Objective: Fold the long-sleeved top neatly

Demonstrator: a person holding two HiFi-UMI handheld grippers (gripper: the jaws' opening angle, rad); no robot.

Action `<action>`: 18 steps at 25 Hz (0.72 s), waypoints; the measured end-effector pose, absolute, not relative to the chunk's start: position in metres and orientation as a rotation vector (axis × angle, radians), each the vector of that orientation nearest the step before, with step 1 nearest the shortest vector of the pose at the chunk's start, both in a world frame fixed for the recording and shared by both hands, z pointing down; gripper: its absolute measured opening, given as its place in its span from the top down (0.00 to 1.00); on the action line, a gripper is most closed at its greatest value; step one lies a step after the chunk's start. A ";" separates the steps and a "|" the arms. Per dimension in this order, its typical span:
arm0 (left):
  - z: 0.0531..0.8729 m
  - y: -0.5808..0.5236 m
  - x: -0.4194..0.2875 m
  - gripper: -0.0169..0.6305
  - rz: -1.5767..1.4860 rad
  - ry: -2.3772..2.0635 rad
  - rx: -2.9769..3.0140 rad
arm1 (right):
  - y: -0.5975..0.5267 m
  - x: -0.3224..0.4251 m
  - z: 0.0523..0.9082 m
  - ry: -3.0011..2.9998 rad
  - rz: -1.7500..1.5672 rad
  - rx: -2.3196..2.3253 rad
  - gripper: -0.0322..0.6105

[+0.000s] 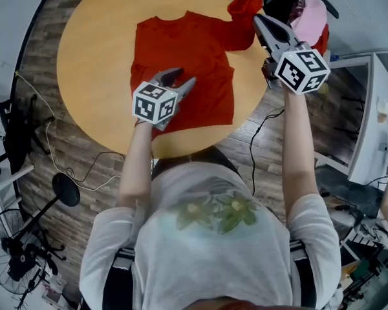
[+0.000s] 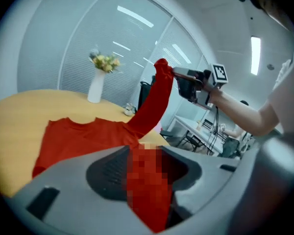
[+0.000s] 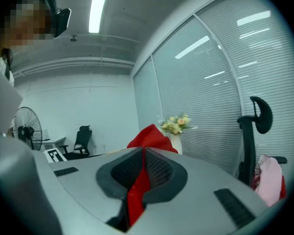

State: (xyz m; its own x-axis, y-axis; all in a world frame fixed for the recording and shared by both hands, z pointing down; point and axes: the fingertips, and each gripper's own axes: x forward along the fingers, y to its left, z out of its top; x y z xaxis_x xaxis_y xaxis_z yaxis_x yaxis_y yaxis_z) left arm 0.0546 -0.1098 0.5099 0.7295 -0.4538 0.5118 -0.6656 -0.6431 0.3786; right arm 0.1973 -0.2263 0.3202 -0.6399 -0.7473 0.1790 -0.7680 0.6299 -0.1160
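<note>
Round wood counter [image 1: 97, 57], seen from above: the red long-sleeved top [image 1: 187, 63] lies flat on it, neck toward the far edge, hem toward me; I stand at the near edge w/ a gripper in each hand.

My left gripper [image 1: 181, 79] hovers over the lower left part of the top, pointing away from me and tilted down; its jaws stand fairly wide, w/ a thick bunch of red cloth filling the gap between them, so it is pinching the top; which part of the garment that bunch is, I can't tell.

My right gripper [image 1: 257, 19] is out past the counter's far right edge, held higher; its jaws are pressed together on the end of one sleeve [image 1: 244, 8], a thin red strip caught between the pads and a red peak sticking out beyond the tips; the sleeve runs taut from the top's shoulder up to that gripper, clear of the counter.

Background: a white vase of flowers [image 2: 95, 84] on the counter's far side; a pink garment [image 1: 310, 18] just beyond my right gripper; a floor fan [image 1: 6, 250] at lower left; blinds along the glass wall.
</note>
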 end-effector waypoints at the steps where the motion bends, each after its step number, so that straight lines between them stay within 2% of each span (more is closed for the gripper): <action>1: 0.505 -0.111 0.034 0.72 0.490 -0.908 2.362 | -0.221 0.181 0.319 -2.746 0.239 1.214 0.91; 6: 0.495 -0.100 -0.057 0.72 0.479 -1.133 2.277 | -0.177 0.071 0.352 -2.720 0.134 0.825 0.91; 10: 0.502 -0.079 -0.104 0.72 0.453 -1.224 2.189 | -0.102 -0.028 0.457 -2.583 0.279 0.479 0.90; 11: 0.506 -0.075 -0.112 0.72 0.444 -1.236 2.165 | -0.076 -0.046 0.492 -2.513 0.358 0.377 0.80; 12: 0.510 -0.070 -0.118 0.72 0.439 -1.240 2.145 | -0.051 -0.059 0.524 -2.442 0.436 0.296 0.64; 15: 0.522 -0.060 -0.126 0.72 0.454 -1.223 2.119 | -0.004 -0.069 0.578 -2.316 0.557 0.232 0.63; 18: 0.534 -0.059 -0.128 0.72 0.470 -1.200 2.102 | -0.004 -0.057 0.582 -2.324 0.631 0.295 0.63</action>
State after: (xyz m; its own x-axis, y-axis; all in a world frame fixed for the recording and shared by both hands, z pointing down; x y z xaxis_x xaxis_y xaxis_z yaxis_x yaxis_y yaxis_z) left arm -0.1277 -0.0593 0.5343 0.5138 -0.6194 0.5936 -0.8578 -0.3586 0.3683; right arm -0.0569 -0.0044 0.5820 -0.7288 -0.0336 0.6839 -0.3747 0.8555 -0.3573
